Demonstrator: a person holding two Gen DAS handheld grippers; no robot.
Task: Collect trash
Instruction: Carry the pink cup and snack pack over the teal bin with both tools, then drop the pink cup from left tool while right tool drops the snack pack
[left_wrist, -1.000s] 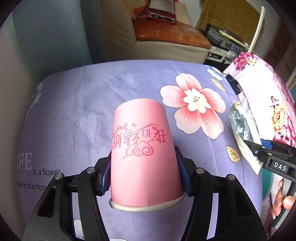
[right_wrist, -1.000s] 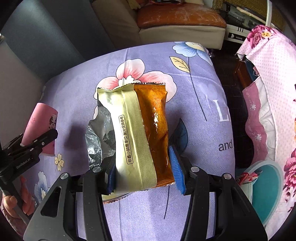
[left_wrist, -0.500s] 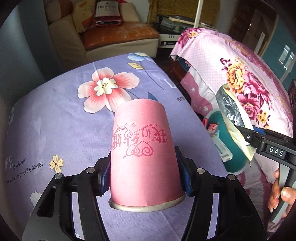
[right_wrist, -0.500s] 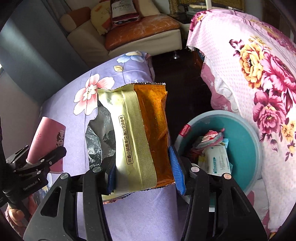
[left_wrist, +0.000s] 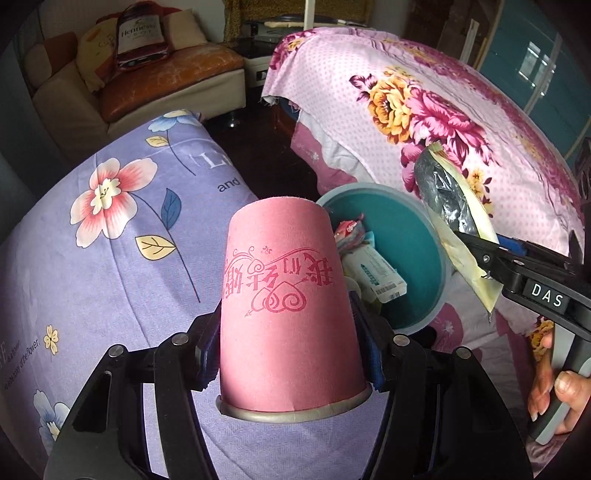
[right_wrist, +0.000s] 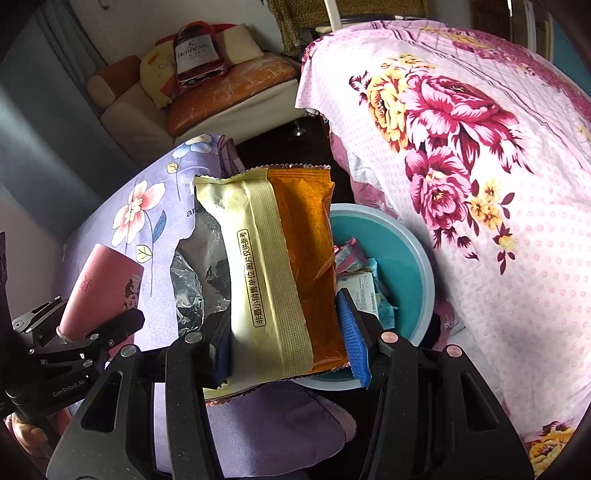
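My left gripper (left_wrist: 288, 347) is shut on an upside-down pink paper cup (left_wrist: 284, 295) with red printing, held above the edge of the purple flowered cover (left_wrist: 110, 258). My right gripper (right_wrist: 284, 332) is shut on a torn orange and cream snack wrapper (right_wrist: 280, 258) with a silver inside. A teal bin (left_wrist: 406, 229) stands on the floor just beyond both grippers, with several wrappers and a small white box (left_wrist: 376, 269) in it. In the right wrist view the bin (right_wrist: 399, 251) lies behind the wrapper, and the cup (right_wrist: 99, 291) shows at the left.
A bed with a pink flowered quilt (left_wrist: 424, 103) rises to the right of the bin. A beige and orange sofa (left_wrist: 147, 81) with cushions stands at the back. Dark floor (left_wrist: 273, 155) runs between the purple cover and the bed. A person's hand (left_wrist: 554, 391) holds the right gripper's handle.
Both grippers have swung to the right, away from the purple cover and toward the teal bin, which has come into full view. Cup and wrapper stay gripped.
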